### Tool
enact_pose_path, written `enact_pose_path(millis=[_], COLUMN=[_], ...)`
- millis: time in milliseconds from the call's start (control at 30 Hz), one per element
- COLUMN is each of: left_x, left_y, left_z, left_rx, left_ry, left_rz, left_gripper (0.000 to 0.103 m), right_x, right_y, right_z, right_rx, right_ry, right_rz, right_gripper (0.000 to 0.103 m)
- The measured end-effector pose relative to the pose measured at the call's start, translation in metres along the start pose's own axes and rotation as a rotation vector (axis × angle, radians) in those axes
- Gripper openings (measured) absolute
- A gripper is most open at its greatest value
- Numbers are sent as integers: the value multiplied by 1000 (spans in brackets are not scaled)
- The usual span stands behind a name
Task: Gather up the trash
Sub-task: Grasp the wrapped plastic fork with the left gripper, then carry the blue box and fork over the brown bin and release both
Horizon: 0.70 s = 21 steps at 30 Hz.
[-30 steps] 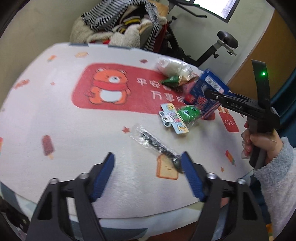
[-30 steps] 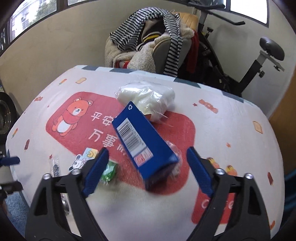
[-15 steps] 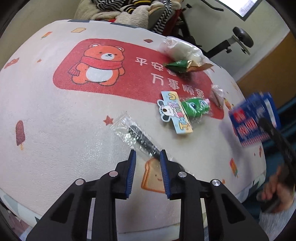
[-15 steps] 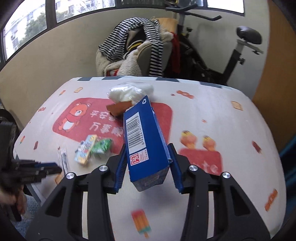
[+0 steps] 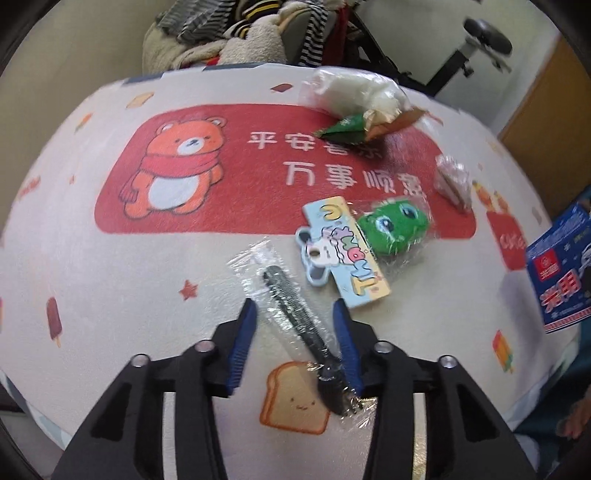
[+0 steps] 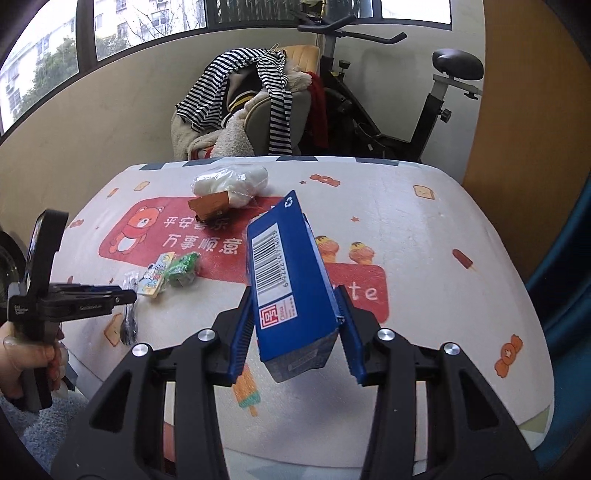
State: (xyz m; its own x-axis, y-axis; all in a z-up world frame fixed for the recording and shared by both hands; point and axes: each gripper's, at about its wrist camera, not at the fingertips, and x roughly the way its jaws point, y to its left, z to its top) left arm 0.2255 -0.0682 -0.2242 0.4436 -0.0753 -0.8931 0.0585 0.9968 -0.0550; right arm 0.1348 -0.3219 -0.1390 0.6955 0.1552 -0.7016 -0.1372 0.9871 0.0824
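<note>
While right hand-held gripper (image 6: pixel 293 325) clamps blue carton (image 6: pixel 288 280), left hand-held gripper (image 5: pixel 295 325) reopens, straddling clear wrapper (image 5: pixel 291 310).

Beige wall (image 6: pixel 122 110) under daylit windows (image 6: pixel 122 26); clothes-piled chair (image 6: pixel 258 110) beside exercise bike (image 6: pixel 424 110).

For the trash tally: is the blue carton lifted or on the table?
Lifted: blue carton is clamped in the right gripper, tilted above the table.

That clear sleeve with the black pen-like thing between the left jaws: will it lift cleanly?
Probably not cleanly. The clear sleeve looks crinkly and slick, so it may slide. The black stick inside seems rigid and angled, so it could pivot.
</note>
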Motion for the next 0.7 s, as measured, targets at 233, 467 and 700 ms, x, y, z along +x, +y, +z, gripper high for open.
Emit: enact_pose_path(millis=[233,467,700], left_x=[-1,-32,-85], left_y=[1,29,34], left_z=[-3,-16,-39], left_rx=[41,-4,23], left_ry=[-45,-77,-142], left_rz=[-8,-117,-189], left_gripper=[15,13,13], right_x=[-1,-7,-19], right_y=[-2,6,29], right_z=[-7,-14,-18], right_rx=[12,3,-29], right_ry=[26,36,37], right_rz=[16,39,76], right_gripper=[45,45,45])
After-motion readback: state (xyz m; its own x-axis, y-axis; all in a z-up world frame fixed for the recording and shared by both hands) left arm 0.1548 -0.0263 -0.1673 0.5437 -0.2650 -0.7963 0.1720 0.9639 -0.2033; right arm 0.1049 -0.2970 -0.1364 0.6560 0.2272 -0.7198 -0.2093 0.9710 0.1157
